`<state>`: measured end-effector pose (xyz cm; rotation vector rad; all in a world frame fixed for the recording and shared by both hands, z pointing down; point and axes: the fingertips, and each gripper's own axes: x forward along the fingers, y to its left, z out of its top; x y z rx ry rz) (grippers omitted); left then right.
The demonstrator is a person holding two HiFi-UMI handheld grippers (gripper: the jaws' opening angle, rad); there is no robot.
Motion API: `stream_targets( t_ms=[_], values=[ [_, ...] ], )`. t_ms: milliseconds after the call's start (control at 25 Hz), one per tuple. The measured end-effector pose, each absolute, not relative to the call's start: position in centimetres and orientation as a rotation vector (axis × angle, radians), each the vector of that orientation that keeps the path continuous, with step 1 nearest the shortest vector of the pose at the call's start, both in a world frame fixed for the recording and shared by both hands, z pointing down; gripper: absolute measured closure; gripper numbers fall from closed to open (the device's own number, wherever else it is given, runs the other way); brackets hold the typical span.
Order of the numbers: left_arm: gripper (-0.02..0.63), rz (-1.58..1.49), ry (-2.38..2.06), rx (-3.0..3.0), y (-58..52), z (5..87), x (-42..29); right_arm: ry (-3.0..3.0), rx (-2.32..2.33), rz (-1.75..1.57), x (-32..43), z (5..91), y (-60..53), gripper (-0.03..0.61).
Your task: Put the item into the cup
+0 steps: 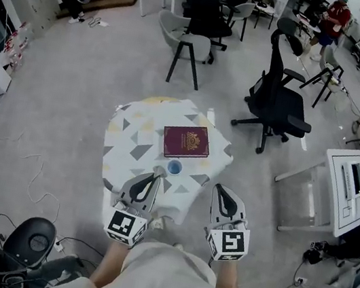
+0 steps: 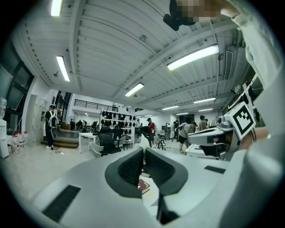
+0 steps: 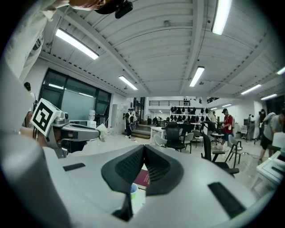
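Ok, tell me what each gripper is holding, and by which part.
Nothing is held. The left gripper and the right gripper both have jaws shut with nothing between them; the cup and the book sit on the table.

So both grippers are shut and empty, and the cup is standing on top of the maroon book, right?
Not quite. The cup is not on the maroon book. It stands on the patterned tabletop just in front of the book, as the head view shows. The left gripper and right gripper are indeed shut and empty.
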<state>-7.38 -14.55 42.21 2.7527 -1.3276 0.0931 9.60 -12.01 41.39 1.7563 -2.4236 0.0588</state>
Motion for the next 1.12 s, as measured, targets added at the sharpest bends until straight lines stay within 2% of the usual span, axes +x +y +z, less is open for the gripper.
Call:
stream_targets(
  t_ms=[680,1120],
  values=[
    [0.589,0.098,-1.218,2.714,-20.5,45.6,-11.4,-2.297,1.766,0.142,5.4,44.6,-16.6,0.572],
    [0.589,0.145,-1.229,2.686,-22.0,46.7,-10.3,-2.331,1.701,0.167,5.5,45.7,-18.7,0.572]
  ],
)
